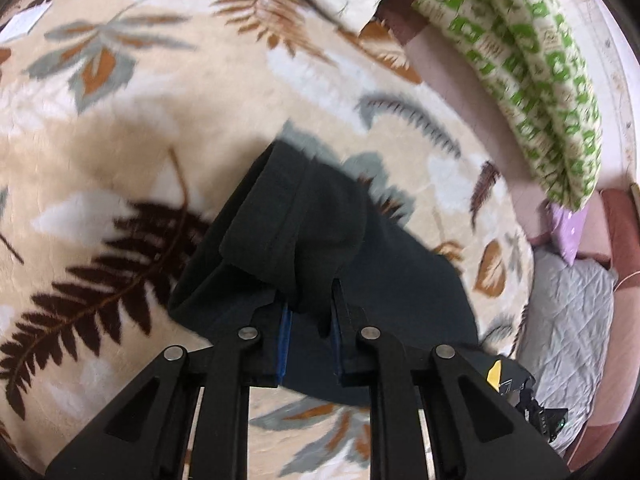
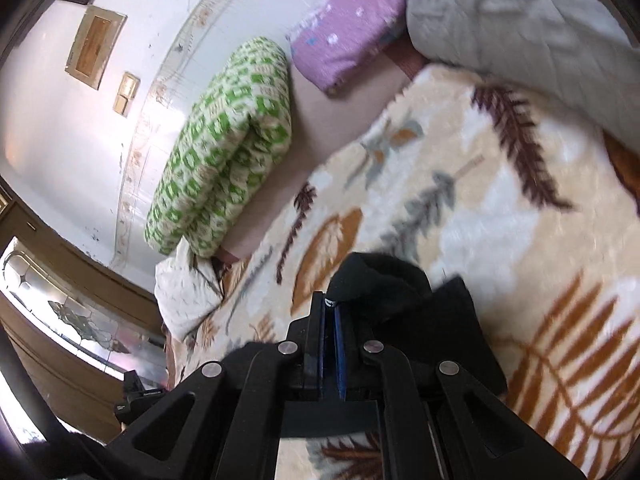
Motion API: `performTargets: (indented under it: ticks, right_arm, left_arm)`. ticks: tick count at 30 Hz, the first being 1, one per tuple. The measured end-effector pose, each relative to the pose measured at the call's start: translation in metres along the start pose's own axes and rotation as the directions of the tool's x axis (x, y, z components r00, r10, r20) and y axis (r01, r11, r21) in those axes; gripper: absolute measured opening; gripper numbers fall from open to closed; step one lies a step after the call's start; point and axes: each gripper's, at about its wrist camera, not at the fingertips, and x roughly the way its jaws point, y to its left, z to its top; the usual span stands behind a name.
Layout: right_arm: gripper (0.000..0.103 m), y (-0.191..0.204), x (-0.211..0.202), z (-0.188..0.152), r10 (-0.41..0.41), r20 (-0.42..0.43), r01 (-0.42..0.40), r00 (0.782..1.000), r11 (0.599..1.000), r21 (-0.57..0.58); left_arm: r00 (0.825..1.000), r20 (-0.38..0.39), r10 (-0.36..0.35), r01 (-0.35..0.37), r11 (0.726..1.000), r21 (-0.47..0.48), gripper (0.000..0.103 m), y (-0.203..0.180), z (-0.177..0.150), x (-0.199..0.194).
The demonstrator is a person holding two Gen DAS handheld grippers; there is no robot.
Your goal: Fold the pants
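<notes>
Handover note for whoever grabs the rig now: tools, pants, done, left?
Left tool: shut on a thick bunch of the dark pants, cloth between its blue pads.
Right tool: shut on another edge of the pants, pads nearly together.
Pants: gathered and part lifted over the leaf-print blanket on the bed; the rest trails on it.
Done: both grips taken.
Left: no clean fold shows yet; probably lay the pants flat, fold over, release.
Nearby: green patterned bedding by the wall, clear of the work.

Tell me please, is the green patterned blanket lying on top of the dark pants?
No, the green blanket lies folded by the wall, apart from the pants.
</notes>
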Motion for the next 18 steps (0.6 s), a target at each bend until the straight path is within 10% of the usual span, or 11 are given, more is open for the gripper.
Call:
performTargets:
  ticks: [18]
  right_arm:
    - [0.01, -0.044, -0.031, -0.042, -0.18, -0.119, 0.19, 0.976, 0.978, 0.081]
  left_arm:
    - [0.997, -0.042, 0.067, -0.059, 0.984, 0.167, 0.015, 0.007, -0.024, 0.0]
